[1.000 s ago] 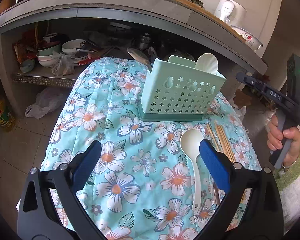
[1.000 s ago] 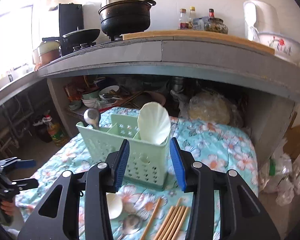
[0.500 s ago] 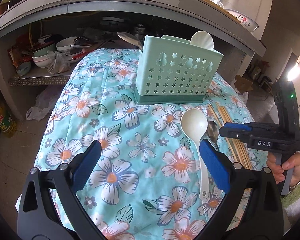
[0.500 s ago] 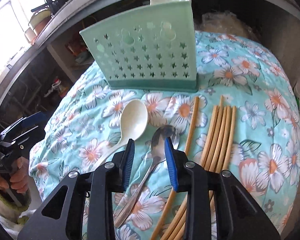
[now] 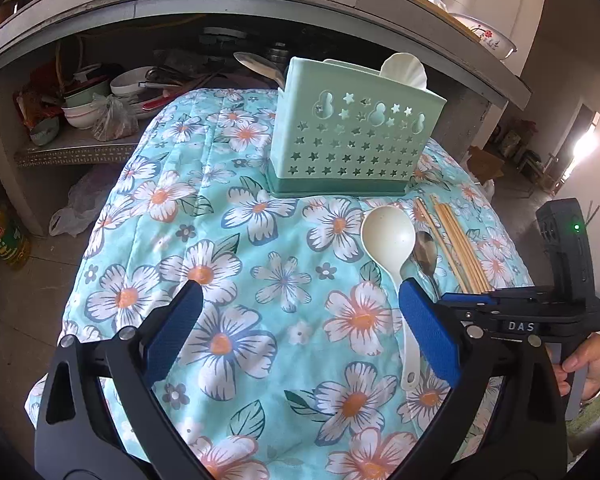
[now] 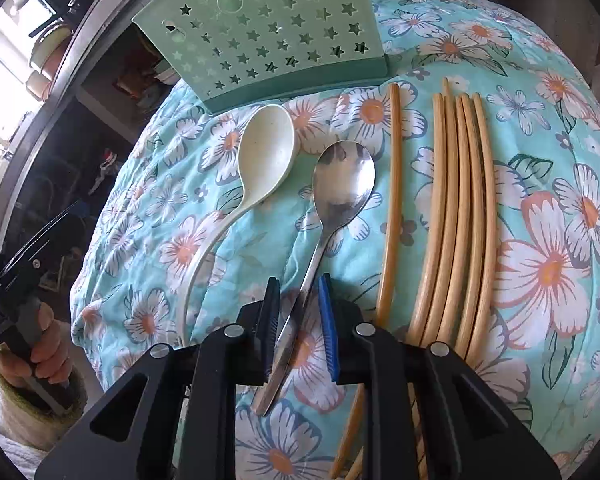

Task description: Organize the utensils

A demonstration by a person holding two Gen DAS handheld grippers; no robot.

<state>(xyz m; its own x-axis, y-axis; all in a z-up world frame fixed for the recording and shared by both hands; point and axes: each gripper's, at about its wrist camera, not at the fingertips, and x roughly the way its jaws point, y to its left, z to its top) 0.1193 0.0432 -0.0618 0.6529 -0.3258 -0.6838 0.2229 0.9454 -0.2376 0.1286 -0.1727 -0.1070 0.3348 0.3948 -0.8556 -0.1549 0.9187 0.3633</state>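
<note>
The right hand-held gripper (image 6: 299, 312) is closing around the metal spoon (image 6: 332, 208) handle, pads not yet pressing. Handle axis runs forward along the fingers. The left hand-held gripper (image 5: 300, 328) is released, farther off.

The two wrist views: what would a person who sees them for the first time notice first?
First, the right gripper, low over the flowered cloth, its jaws closing around the handle of the metal spoon. Left of that spoon lies a white ladle, right of it the chopsticks. Behind them stands the green star-holed holder.
</note>
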